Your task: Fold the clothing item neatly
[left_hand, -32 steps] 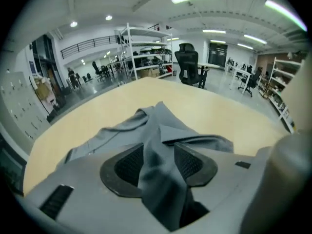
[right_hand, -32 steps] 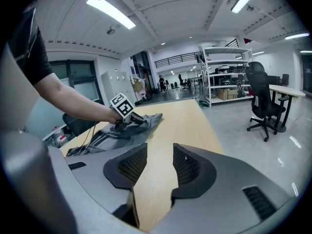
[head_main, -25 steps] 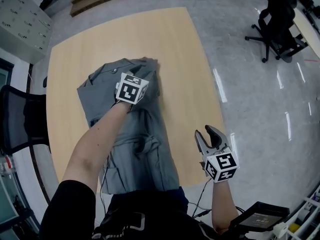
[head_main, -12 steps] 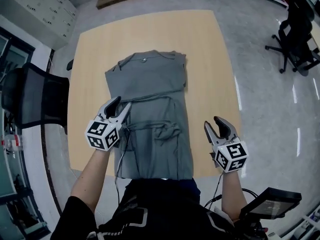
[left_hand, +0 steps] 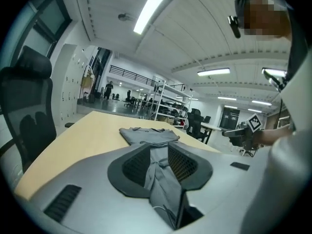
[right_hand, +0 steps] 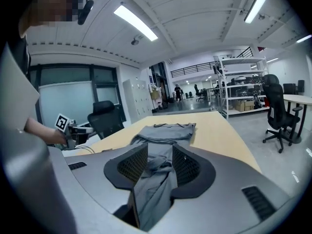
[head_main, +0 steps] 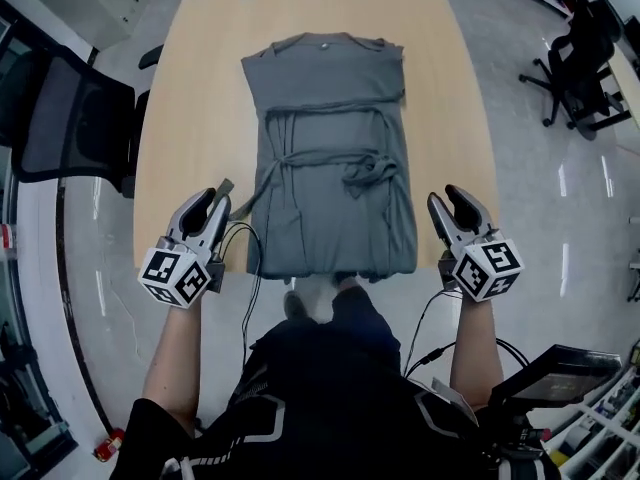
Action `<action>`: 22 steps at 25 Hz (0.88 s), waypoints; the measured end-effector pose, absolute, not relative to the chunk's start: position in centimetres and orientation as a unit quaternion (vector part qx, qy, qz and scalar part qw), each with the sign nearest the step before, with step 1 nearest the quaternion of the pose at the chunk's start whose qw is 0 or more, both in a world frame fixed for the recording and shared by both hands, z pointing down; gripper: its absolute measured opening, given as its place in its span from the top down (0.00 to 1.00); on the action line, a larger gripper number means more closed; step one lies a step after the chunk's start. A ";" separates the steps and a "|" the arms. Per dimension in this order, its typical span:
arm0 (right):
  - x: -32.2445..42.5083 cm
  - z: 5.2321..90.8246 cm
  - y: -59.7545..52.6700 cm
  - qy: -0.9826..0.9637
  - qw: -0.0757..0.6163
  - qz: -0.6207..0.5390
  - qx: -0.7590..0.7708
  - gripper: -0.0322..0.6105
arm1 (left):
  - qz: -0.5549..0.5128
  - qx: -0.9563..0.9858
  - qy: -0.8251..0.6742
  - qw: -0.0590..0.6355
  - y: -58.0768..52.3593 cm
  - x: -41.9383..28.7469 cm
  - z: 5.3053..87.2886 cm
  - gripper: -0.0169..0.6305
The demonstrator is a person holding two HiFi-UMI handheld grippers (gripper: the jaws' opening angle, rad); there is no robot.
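Note:
A grey garment (head_main: 330,148) lies flat on the wooden table (head_main: 200,88), folded into a long rectangle with its collar at the far end and tie straps bunched across its middle. One thin strap end trails off its left edge toward my left gripper (head_main: 208,206). That gripper hovers left of the garment near the table's front edge. Its jaws have just been closing, still stand apart, and hold nothing. My right gripper (head_main: 450,200) hangs open off the table's right front corner, clear of the cloth. Each gripper view shows the garment (left_hand: 148,134) (right_hand: 168,130) ahead through the jaw gap.
A black mesh chair (head_main: 70,118) stands against the table's left side. An office chair (head_main: 580,58) is on the shiny floor at the far right. A thin cable (head_main: 245,278) hangs by the table's front edge. A dark device (head_main: 550,378) sits low right.
My left gripper left the garment's far end and pulled back to the near left. The right gripper rose slightly. The garment now lies squared and flat.

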State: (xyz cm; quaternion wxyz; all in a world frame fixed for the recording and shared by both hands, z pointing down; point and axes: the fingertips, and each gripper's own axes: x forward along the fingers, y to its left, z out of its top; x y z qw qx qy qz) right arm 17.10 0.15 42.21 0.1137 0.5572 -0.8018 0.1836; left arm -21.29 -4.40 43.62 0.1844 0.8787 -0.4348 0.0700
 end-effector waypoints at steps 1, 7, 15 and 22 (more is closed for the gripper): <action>16.1 41.9 1.1 -0.803 0.114 0.179 0.557 0.70 | 0.066 0.883 -0.430 0.176 -2.9 -22.4 43.5 0.82; 11.6 40.1 6.7 -0.804 0.092 0.161 0.565 0.92 | 0.062 0.892 -0.425 0.143 4.8 -27.8 42.6 0.89; 10.5 42.5 11.4 -0.826 0.072 0.186 0.527 0.94 | 0.039 0.868 -0.437 0.232 10.3 -29.2 48.2 0.97; 12.1 56.7 19.4 -0.836 0.158 0.291 0.438 0.70 | 0.157 0.857 -0.401 0.283 16.2 -24.8 61.3 0.66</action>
